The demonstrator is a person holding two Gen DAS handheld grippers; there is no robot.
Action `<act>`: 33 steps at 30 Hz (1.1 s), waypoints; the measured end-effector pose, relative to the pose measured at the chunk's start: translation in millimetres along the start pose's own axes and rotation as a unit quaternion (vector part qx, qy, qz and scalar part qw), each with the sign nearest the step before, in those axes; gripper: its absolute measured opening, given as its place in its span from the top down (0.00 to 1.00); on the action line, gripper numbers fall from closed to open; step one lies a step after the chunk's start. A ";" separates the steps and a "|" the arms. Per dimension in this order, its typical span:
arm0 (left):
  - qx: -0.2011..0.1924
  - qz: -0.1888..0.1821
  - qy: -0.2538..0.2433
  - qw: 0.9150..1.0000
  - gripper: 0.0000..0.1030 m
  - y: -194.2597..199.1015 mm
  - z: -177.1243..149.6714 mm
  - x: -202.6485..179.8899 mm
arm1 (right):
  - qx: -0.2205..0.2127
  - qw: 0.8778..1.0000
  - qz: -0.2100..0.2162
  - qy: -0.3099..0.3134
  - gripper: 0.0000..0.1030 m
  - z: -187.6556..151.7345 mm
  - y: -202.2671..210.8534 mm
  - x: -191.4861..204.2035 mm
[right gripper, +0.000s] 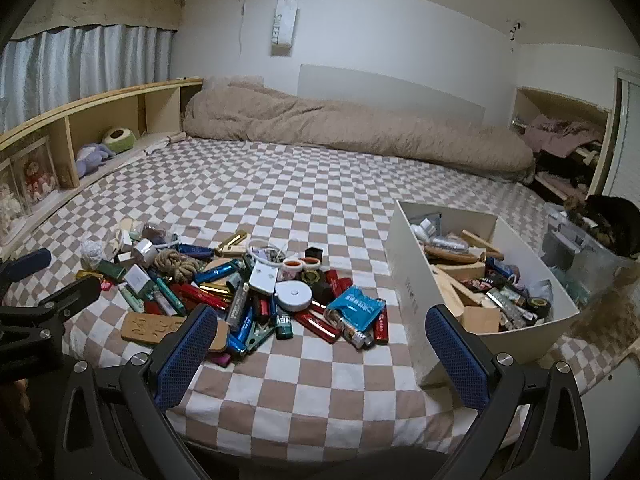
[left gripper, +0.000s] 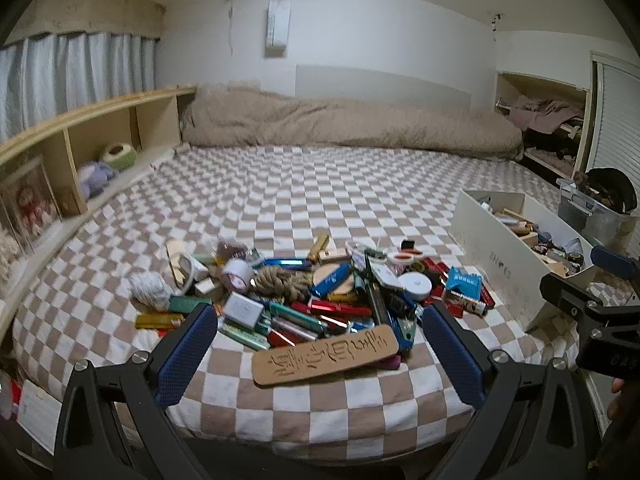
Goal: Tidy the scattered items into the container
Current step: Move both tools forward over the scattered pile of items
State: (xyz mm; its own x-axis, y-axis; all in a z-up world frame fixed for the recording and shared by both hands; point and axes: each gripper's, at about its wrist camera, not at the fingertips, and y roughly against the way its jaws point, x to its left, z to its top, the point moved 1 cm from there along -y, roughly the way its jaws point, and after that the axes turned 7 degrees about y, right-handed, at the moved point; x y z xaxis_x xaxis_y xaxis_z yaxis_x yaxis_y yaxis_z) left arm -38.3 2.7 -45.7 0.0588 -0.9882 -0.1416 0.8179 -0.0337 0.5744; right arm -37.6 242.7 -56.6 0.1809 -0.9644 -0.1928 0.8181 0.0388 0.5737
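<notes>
A heap of small items [left gripper: 316, 296] [right gripper: 240, 288] lies on the checkered bed: lighters, a rope coil [left gripper: 282, 282], a tape roll [left gripper: 236, 274], a blue packet [right gripper: 358, 304], a white round puck [right gripper: 294, 295]. A carved cork plaque [left gripper: 326, 354] lies nearest my left gripper [left gripper: 320, 320], which is open just short of the heap. My right gripper [right gripper: 322, 324] is open too, between the heap and a white box [right gripper: 412, 280] that holds several items. The same box [left gripper: 484, 248] stands at the right in the left wrist view.
A beige duvet [right gripper: 352, 136] is rolled along the far side of the bed. Wooden shelf cubbies [left gripper: 100, 136] with plush toys line the left. A clear plastic bin [right gripper: 580, 256] sits right of the box. The bed's near edge [right gripper: 320, 440] is just below the grippers.
</notes>
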 end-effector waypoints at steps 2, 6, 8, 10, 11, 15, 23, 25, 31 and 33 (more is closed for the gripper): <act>0.008 0.006 0.001 1.000 0.00 -6.7 -2.8 1.6 | 0.007 1.000 0.002 -0.002 0.00 -2.0 -5.7 -0.2; 0.026 0.010 0.004 1.000 0.00 -19.3 -8.5 3.5 | 0.023 1.000 0.004 -0.004 0.00 -6.8 -17.9 0.6; 0.036 0.009 0.007 0.999 0.00 -25.5 -11.3 3.9 | 0.033 0.999 0.002 -0.002 0.00 -9.3 -25.3 2.2; 0.047 0.010 0.006 0.999 0.00 -32.2 -15.2 3.8 | 0.043 0.999 0.003 -0.001 0.00 -13.1 -32.7 3.7; 0.053 0.010 0.006 0.999 0.00 -35.1 -16.9 3.9 | 0.048 0.999 0.005 -0.001 0.00 -15.4 -36.5 4.5; 0.082 -0.002 0.018 0.996 0.00 -49.6 -24.1 5.7 | 0.070 0.997 0.011 -0.001 0.00 -23.5 -52.5 9.6; 0.127 -0.001 0.034 0.991 0.00 -79.9 -42.5 7.2 | 0.109 0.994 0.024 0.002 0.00 -40.8 -82.0 15.3; 0.138 0.000 0.035 0.990 0.00 -87.0 -47.8 7.2 | 0.120 0.992 0.027 0.003 0.00 -44.8 -89.2 17.1; 0.179 -0.001 0.045 0.983 0.00 -109.3 -64.4 8.8 | 0.151 0.988 0.035 0.003 0.00 -57.7 -110.1 21.3; 0.192 0.000 0.050 0.980 0.00 -115.3 -69.6 9.9 | 0.162 0.986 0.038 0.002 0.00 -62.4 -117.2 22.5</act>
State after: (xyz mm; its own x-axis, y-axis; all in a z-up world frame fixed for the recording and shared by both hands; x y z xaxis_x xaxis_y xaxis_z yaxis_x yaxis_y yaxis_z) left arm -92.1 7.2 -169.5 0.1304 -0.9690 -0.2099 0.5438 -0.1072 0.8323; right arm -95.4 232.7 -177.9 0.2375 -0.9608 -0.1434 0.5859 0.0239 0.8100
